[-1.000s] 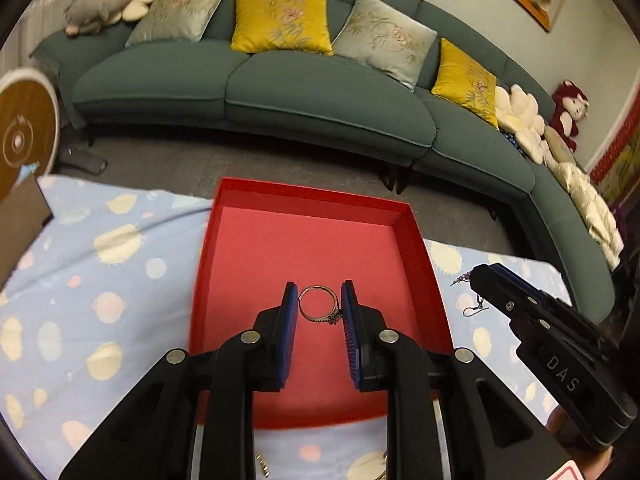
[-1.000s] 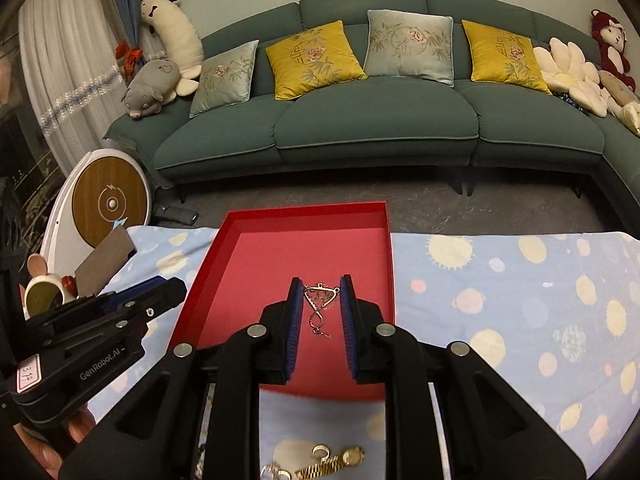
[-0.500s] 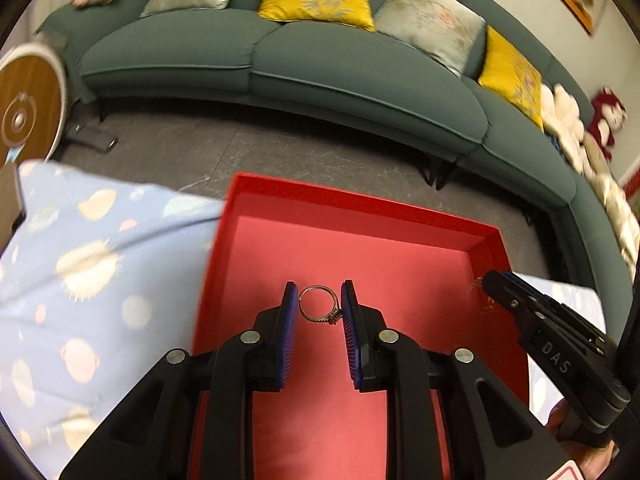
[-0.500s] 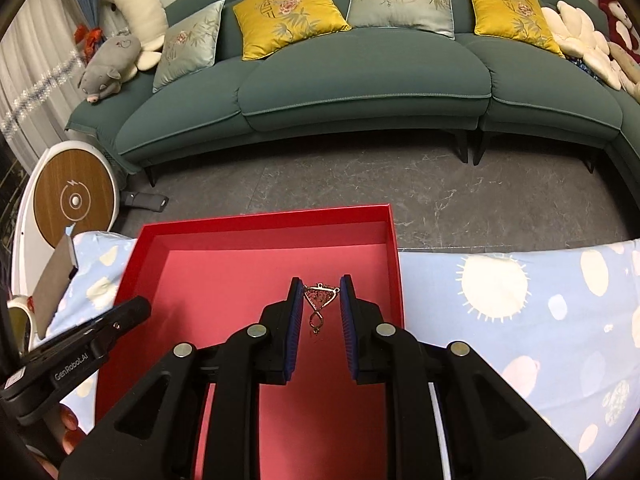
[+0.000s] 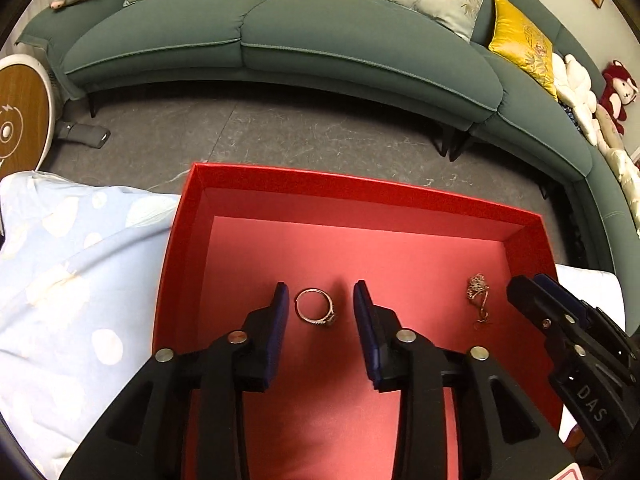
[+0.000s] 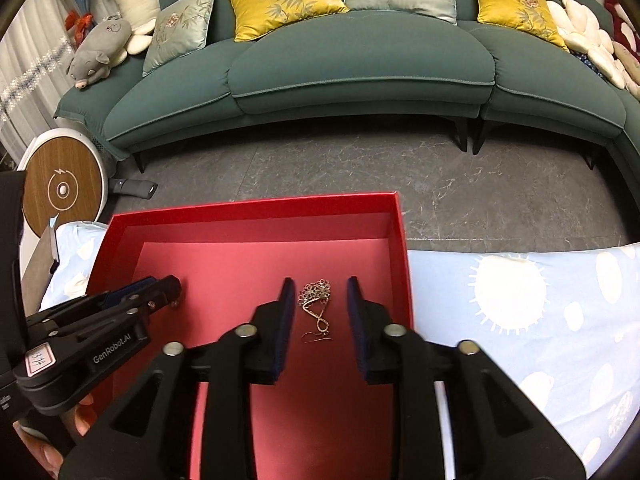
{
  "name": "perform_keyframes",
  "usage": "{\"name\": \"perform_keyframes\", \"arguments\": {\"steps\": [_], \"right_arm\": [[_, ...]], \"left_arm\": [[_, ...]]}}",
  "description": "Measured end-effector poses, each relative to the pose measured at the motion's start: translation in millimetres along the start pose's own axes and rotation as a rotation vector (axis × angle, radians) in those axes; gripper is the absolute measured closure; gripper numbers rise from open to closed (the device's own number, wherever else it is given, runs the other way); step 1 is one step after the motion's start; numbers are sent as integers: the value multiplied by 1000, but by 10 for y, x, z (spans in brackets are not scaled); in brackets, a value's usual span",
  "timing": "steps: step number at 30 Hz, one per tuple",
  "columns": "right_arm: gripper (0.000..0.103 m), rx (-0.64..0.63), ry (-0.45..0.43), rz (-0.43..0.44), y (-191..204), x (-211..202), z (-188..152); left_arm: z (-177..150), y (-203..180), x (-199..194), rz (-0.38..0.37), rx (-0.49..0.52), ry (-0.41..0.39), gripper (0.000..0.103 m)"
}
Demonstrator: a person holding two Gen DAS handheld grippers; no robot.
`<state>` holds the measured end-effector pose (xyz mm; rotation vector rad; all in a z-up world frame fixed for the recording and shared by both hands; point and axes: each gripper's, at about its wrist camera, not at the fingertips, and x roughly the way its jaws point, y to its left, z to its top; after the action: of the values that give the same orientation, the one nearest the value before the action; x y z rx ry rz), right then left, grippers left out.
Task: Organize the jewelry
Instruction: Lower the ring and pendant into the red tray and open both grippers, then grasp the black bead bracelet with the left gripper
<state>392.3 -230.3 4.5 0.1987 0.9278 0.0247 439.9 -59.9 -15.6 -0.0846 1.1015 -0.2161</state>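
A red box (image 5: 376,190) (image 6: 256,204) lies on a blue spotted cloth. A silver ring (image 5: 315,307) lies flat on the box floor between the jaws of my left gripper (image 5: 319,300), which is open and not touching it. A gold earring (image 6: 316,308) lies on the box floor between the jaws of my right gripper (image 6: 318,294), which is also open. The earring shows in the left wrist view (image 5: 478,296) at the right, beside the right gripper (image 5: 536,292). The left gripper (image 6: 160,288) shows in the right wrist view at the left.
The blue cloth (image 5: 60,280) (image 6: 520,300) covers the table on both sides of the box. Beyond the table edge are grey floor (image 6: 360,168), a green sofa (image 5: 280,40) with cushions, and a round wooden-faced device (image 6: 60,188) at the left.
Both grippers moved forward and down into the red box, then opened. The ring and the earring left the jaws and now lie on the box floor.
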Motion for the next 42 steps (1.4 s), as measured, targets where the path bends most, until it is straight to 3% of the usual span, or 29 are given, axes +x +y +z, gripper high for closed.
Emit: {"name": "perform_keyframes", "arguments": {"steps": [5, 9, 14, 20, 24, 29, 35, 40, 42], "right_arm": [[67, 21, -59, 33, -50, -381, -57], [63, -6, -116, 38, -98, -988, -242], [56, -52, -146, 45, -128, -1745, -729], [55, -66, -107, 84, -122, -2274, -1509], [55, -99, -67, 79, -34, -2343, -2068], [55, -62, 29, 114, -67, -2208, -2642], [55, -131, 58, 91, 27, -2113, -2834], [55, -118, 79, 91, 5, -2006, -2833], [56, -116, 83, 86, 14, -1966, -2813]], "left_arm": [[-110, -87, -382, 23, 30, -68, 64], [-391, -152, -939, 29, 62, -128, 49], [-956, -210, -1548, 27, 110, -169, 40], [-1765, -159, -1891, 19, 127, -103, 38], [-2310, -71, -1934, 43, 128, -76, 38], [-2766, -43, -1893, 36, 174, -51, 38], [-2940, -214, -1719, 48, 288, -66, 38], [-2936, -447, -1580, 52, 386, -93, 39], [-2919, -496, -1466, 64, 400, -81, 45]]}}
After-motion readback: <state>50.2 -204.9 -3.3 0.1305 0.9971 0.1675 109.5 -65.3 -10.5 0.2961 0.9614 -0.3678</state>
